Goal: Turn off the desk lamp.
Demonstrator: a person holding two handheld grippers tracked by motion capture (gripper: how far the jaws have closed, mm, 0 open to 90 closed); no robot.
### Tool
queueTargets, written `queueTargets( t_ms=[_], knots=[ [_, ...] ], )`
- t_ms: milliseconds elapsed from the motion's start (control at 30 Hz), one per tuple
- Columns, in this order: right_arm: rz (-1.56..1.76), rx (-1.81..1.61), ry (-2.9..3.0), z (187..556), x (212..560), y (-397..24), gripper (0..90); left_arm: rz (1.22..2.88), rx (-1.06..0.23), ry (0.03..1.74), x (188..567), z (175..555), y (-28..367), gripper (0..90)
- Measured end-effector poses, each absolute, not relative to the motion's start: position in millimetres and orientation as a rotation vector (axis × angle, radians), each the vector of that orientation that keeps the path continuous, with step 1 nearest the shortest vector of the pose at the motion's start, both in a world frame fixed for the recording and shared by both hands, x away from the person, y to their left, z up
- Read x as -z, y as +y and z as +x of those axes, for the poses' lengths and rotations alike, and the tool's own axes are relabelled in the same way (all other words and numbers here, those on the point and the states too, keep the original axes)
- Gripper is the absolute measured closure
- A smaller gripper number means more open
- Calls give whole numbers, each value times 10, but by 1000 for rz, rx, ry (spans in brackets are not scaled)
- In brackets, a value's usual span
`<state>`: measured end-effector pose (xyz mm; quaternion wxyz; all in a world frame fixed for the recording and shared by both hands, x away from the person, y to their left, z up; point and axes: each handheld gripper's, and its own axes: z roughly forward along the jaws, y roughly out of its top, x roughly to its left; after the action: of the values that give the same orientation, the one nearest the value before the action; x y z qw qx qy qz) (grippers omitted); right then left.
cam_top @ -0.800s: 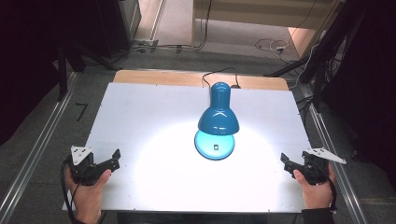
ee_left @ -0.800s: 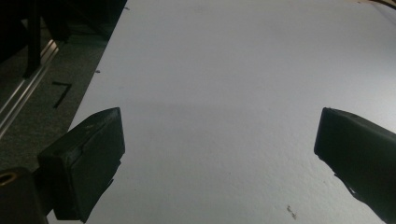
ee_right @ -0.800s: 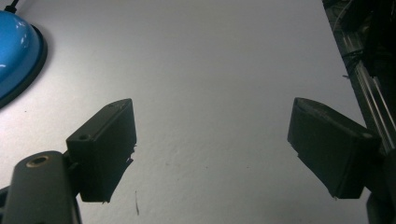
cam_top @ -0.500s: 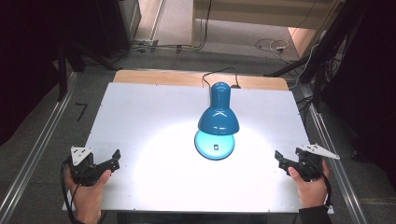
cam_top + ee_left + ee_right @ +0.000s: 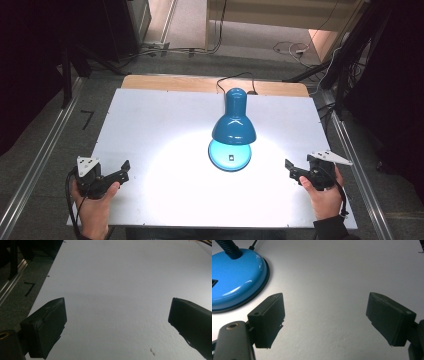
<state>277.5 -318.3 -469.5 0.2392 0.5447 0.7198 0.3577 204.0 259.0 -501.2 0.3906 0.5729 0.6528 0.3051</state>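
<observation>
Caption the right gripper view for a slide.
Open right gripper hovering over the white table, beside the lit blue lamp's round base.

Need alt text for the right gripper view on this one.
Two black fingers of the right gripper stand wide apart with nothing between them, above a white tabletop. The round glossy blue lamp base sits at upper left.

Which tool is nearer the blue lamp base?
Right. The right tool sits just right of the lamp base; the left tool is far off to its left.
</observation>
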Motion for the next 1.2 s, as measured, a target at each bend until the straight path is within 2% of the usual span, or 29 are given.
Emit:
queueTargets(
  t_ms=[1200],
  knots=[
    [1391, -999, 2040, 2794, 4667, -2826, 162, 1457, -774, 1649, 5001, 2047, 2575, 22]
  ],
)
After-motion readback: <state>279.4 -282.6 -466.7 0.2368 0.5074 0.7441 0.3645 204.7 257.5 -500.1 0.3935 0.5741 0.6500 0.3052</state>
